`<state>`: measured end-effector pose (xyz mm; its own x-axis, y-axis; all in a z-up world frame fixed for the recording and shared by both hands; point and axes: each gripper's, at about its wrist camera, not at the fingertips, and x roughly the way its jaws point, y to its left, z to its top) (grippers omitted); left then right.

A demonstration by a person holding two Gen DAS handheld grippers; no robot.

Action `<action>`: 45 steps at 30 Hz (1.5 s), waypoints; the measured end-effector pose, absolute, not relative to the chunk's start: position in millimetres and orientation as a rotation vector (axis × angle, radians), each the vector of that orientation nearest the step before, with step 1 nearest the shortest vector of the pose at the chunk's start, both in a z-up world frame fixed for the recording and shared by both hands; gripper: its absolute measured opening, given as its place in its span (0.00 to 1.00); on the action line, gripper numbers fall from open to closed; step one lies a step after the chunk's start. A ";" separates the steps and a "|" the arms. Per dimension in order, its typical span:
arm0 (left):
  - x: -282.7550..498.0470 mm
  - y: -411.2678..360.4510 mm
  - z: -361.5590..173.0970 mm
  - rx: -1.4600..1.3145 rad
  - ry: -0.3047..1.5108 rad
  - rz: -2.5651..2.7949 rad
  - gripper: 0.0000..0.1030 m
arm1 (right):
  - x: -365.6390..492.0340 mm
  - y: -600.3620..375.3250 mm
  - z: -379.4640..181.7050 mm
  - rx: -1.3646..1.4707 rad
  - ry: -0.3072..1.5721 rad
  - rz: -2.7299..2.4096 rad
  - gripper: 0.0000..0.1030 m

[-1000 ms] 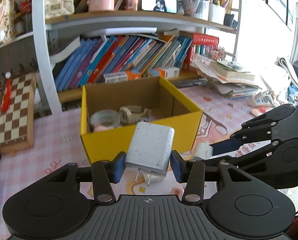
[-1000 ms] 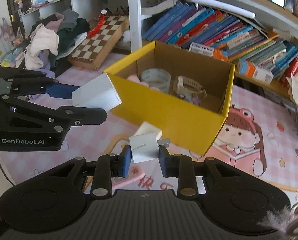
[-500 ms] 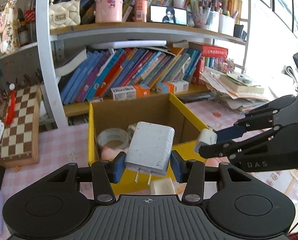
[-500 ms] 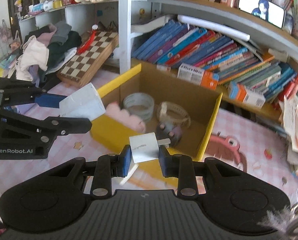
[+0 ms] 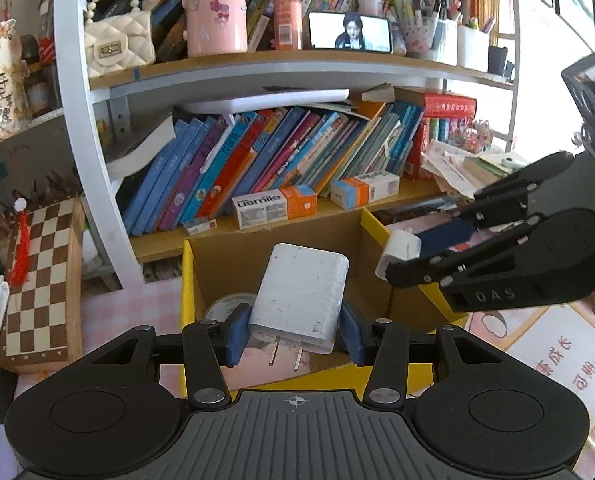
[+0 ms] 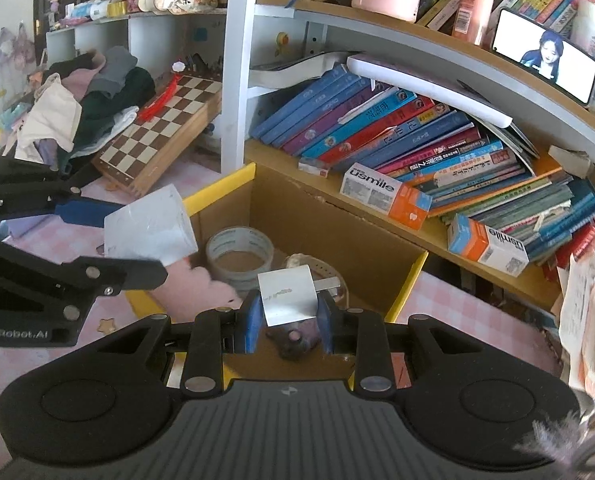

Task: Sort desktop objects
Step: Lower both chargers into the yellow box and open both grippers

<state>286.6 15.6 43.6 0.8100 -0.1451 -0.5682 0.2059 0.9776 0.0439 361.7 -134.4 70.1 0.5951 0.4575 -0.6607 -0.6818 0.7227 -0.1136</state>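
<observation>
A yellow cardboard box [image 6: 225, 188] stands open on the pink desk before the bookshelf [image 5: 297, 68]. The left gripper [image 5: 295, 332] is clamped on a large white charger [image 5: 301, 296], its 2 prongs pointing down, above the box. The right gripper [image 6: 287, 320] pinches a small white plug adapter [image 6: 287, 294] over the box interior, where a tape roll [image 6: 239, 254] and what looks like a watch [image 6: 297, 260] lie.
</observation>
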 end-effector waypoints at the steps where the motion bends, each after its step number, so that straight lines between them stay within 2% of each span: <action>1: 290.5 14.1 42.2 0.107 0.604 -0.186 0.45 | 366.4 -134.0 68.8 -0.388 0.647 0.685 0.27; 16: 358.2 -13.9 -1.5 0.183 0.769 -0.181 0.45 | 450.3 -101.8 35.7 -0.605 0.687 0.748 0.27; 30: 381.2 -17.4 -29.0 0.137 0.901 -0.218 0.45 | 482.2 -69.1 -14.9 -0.763 0.819 0.813 0.27; 32: 382.7 -16.5 -30.8 0.124 0.913 -0.224 0.41 | 485.6 -66.4 -22.0 -0.790 0.838 0.815 0.27; 35: 385.8 -15.3 -33.5 0.103 0.931 -0.233 0.41 | 490.0 -64.5 -32.2 -0.821 0.871 0.811 0.27; 45: 393.0 -9.4 -40.6 0.054 0.962 -0.255 0.41 | 494.2 -59.9 -42.3 -0.862 0.917 0.837 0.27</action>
<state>393.0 -9.4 -40.6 0.5441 -0.1909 -0.8170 0.2384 0.9688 -0.0677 494.2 -59.9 -42.3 0.3654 0.2270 -0.9027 -0.8782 0.4055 -0.2535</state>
